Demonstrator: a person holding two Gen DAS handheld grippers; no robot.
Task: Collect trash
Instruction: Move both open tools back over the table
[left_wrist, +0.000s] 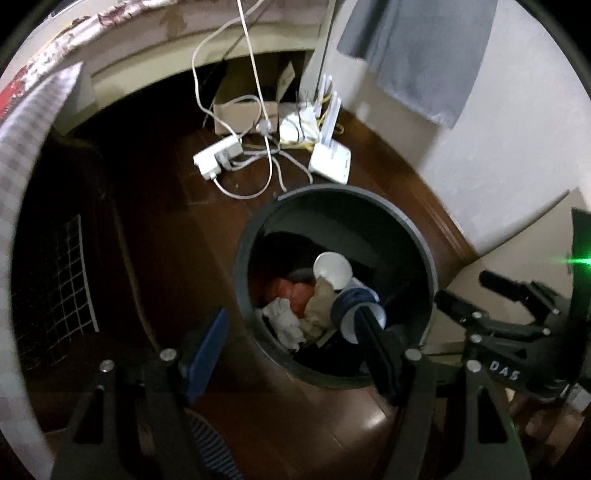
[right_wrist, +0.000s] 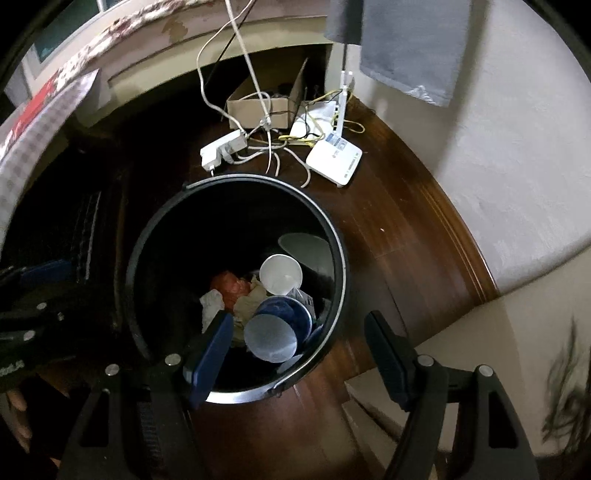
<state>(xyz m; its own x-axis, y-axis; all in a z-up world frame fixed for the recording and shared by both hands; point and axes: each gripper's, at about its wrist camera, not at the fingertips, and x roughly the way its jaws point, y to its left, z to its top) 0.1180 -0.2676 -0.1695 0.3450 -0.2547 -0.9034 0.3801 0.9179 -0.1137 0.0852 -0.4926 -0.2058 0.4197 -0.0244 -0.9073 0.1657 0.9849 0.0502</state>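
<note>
A round black trash bin (left_wrist: 258, 236) (right_wrist: 334, 236) stands on the dark wood floor. Inside lie a white paper cup (left_wrist: 332, 269) (right_wrist: 280, 275), a blue and white cup (left_wrist: 356, 301) (right_wrist: 273, 332), crumpled white and tan paper (left_wrist: 284, 321) (right_wrist: 249, 302) and an orange wrapper (left_wrist: 291, 291) (right_wrist: 231, 284). My left gripper (left_wrist: 291, 332) hovers over the bin's near rim, open and empty. My right gripper (right_wrist: 299, 339) hovers over the bin's near right side, open and empty. The right gripper also shows at the right of the left wrist view (left_wrist: 491, 291).
Behind the bin lie a white power strip (left_wrist: 218, 155) (right_wrist: 221, 147), tangled cables (right_wrist: 273, 147), a white router (left_wrist: 330, 160) (right_wrist: 334, 157) and a cardboard box (left_wrist: 243, 110) (right_wrist: 258, 107). A wall (right_wrist: 498, 166) with a hanging grey cloth (left_wrist: 424, 55) stands at right.
</note>
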